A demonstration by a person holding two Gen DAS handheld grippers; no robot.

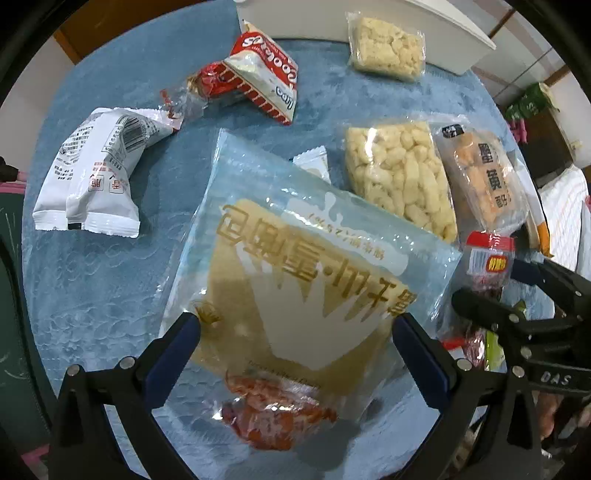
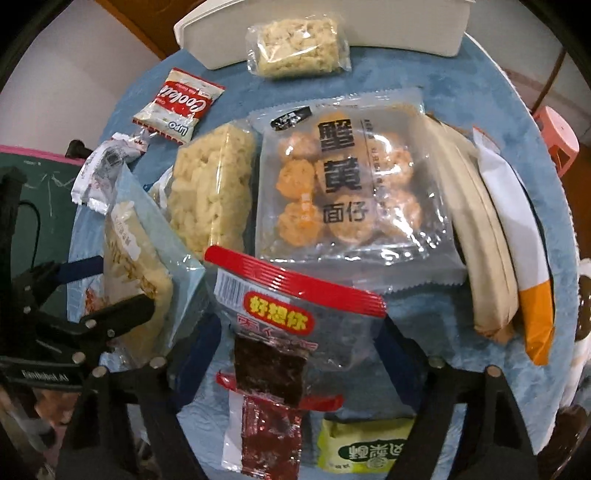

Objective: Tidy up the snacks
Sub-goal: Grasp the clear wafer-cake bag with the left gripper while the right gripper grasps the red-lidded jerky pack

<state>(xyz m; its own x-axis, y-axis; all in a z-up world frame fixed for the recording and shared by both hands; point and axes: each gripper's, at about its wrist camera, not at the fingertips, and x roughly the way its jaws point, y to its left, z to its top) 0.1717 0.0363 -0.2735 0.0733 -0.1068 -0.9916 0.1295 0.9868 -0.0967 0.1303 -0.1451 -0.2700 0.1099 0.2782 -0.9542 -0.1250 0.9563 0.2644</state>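
My left gripper [image 1: 297, 332] is shut on a pale blue bread packet [image 1: 295, 258] with gold lettering and holds it above the blue cloth [image 1: 110, 295]. My right gripper [image 2: 301, 336] is shut on a clear red-topped snack bag [image 2: 291, 317] with dark pieces inside. That bag also shows in the left wrist view [image 1: 487, 262]. Loose on the cloth lie a white packet [image 1: 96, 173], a red Cookies pack [image 1: 258, 74], two puffed rice bars [image 1: 400, 177] [image 1: 386, 46] and an orange biscuit pack [image 2: 347, 177].
A white bin [image 2: 369, 29] stands at the table's far edge. A beige packet [image 2: 476, 236] and a white-and-orange bag [image 2: 524, 251] lie at the right. A yellow-green packet [image 2: 362, 446] lies under my right gripper. A pink stool [image 2: 557, 136] stands beyond the table.
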